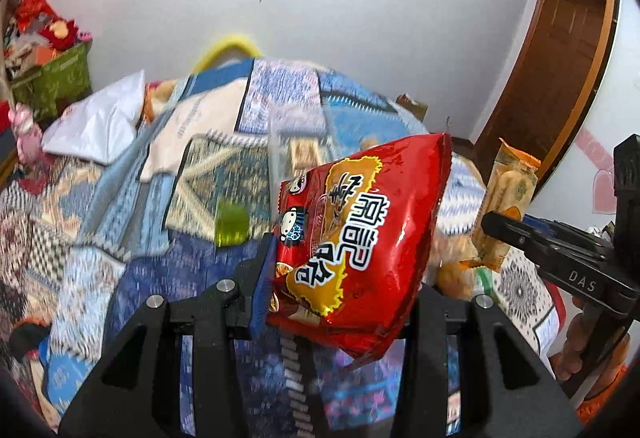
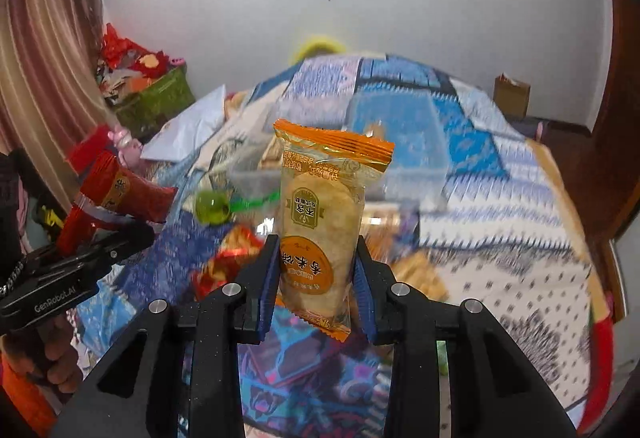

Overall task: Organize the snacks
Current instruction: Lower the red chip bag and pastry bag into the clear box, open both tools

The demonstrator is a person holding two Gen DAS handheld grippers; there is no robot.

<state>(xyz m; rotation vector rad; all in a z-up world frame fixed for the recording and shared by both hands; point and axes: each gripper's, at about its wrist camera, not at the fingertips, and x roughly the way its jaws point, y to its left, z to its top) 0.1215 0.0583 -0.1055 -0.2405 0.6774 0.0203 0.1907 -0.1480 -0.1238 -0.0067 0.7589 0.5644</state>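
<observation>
My left gripper is shut on a red snack bag with yellow and white lettering, held up above the bed. My right gripper is shut on an orange-edged rice cracker packet, standing upright between the blue pads. In the left wrist view the cracker packet and the right gripper show at the right. The right wrist view catches the red bag and the left gripper at the left. More snacks lie blurred on the bed below.
A patterned blue quilt covers the bed. A clear plastic box sits on it, with a green round jelly cup nearby. A white bag and a green box of toys lie at the left. A wooden door stands right.
</observation>
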